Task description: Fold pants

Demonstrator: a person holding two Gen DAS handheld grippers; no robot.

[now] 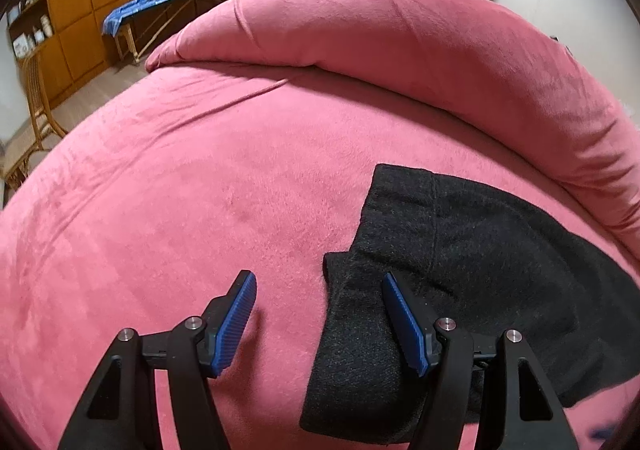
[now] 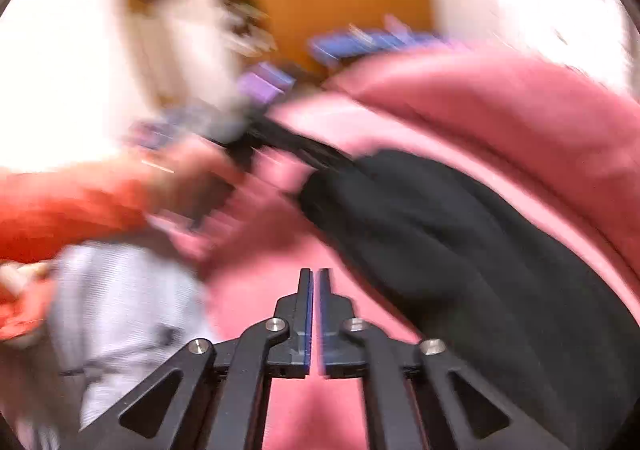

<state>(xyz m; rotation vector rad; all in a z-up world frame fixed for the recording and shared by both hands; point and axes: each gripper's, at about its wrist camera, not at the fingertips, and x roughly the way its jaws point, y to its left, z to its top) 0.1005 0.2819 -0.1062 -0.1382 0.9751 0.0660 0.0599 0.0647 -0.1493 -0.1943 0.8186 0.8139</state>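
Black pants (image 1: 460,262), one pair, lay on the pink couch (image 1: 180,190). Left tongs (image 1: 316,324) stood apart over their edge; right tongs (image 2: 314,314) were nearly together, clamping nothing.

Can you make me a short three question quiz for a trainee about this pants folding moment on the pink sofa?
1. True or false: the left gripper is clamped on the black pants.
2. What lies between the right gripper fingers?
A. pants fabric
B. nothing
C. a cushion corner
3. Fill in: the pants lie on the pink sofa seat, in front of its ____.

Key:
1. False. Its jaws stand open, one finger over the fabric edge, the other over the bare seat.
2. B. The jaws are nearly together, with only a thin empty slit.
3. Backrest.
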